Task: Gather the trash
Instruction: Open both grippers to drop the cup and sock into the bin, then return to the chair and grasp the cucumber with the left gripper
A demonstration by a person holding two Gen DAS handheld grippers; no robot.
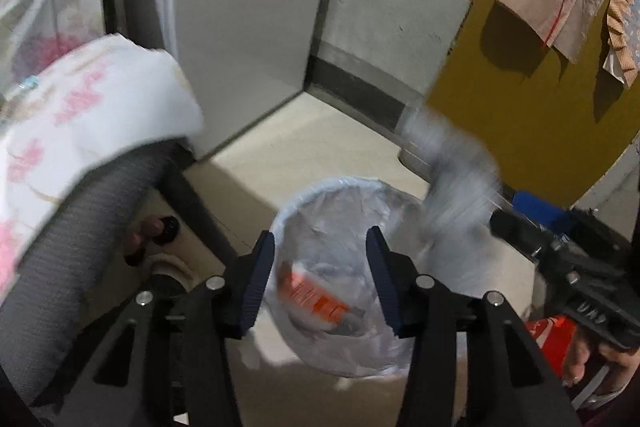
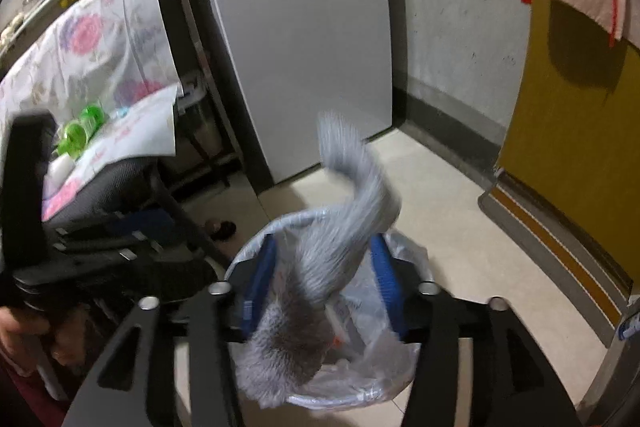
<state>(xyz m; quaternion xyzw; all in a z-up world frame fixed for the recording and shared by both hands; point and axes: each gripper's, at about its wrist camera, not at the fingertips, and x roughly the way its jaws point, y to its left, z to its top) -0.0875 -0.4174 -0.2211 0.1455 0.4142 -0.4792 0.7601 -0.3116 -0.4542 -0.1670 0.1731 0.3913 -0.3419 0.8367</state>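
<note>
Grey rag over the bin, both my grippers above the liner.

My left gripper [image 1: 322, 273] hangs with its fingers apart and nothing between them, right over the lined bin [image 1: 340, 195] on the floor [image 1: 304, 143]; an orange wrapper [image 1: 316, 297] lies in the liner. My right gripper [image 2: 324, 283] has a blurred grey rag [image 2: 340, 227] running between its blue pads [image 2: 384, 267], over the same bin [image 2: 384, 379]; the pads stand apart, and I cannot tell whether they grip it. A fridge [image 2: 304, 59] stands behind, a floral cloth [image 2: 92, 43] at left.
</note>
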